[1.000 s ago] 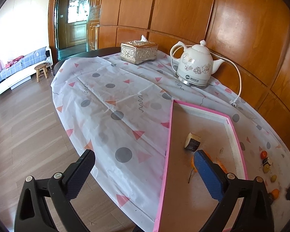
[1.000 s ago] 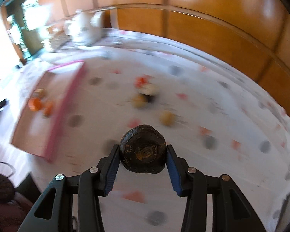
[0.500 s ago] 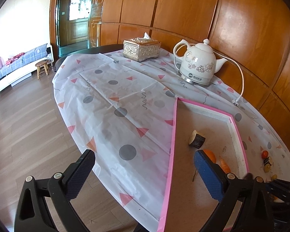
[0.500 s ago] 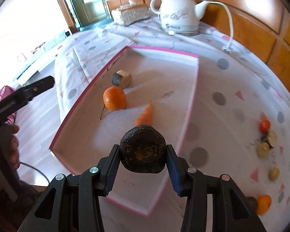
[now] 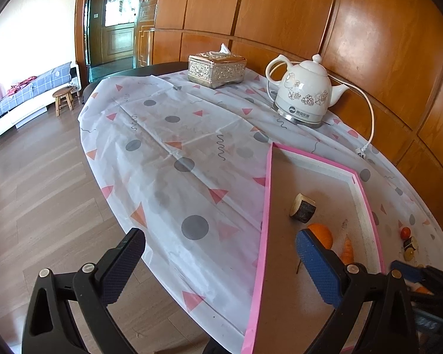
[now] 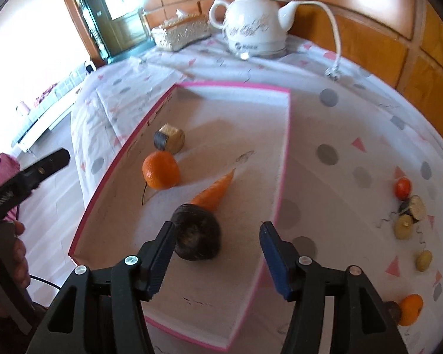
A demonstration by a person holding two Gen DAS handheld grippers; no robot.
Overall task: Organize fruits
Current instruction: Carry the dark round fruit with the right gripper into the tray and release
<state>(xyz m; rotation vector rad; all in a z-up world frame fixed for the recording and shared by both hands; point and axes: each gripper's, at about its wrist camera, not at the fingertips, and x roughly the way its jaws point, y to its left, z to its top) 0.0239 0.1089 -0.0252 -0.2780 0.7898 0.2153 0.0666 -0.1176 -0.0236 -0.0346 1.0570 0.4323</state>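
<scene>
Here, right gripper (image 6: 215, 253) just opening over pink tray (image 6: 282, 159), dark fruit (image 6: 196, 233) loose between jaws, carrot (image 6: 214, 190) at 12 o'clock. Left gripper (image 5: 221, 265) wide open, holding nothing.

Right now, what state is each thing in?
Right tool: open, jaws just widened; dark round fruit between them, against the left pad only.
Left tool: open, empty.
Pink-rimmed tray: holds the dark fruit, orange, carrot, wood-like block.
Small fruits: loose on the tablecloth.
Kettle: upright, lidded.
</scene>
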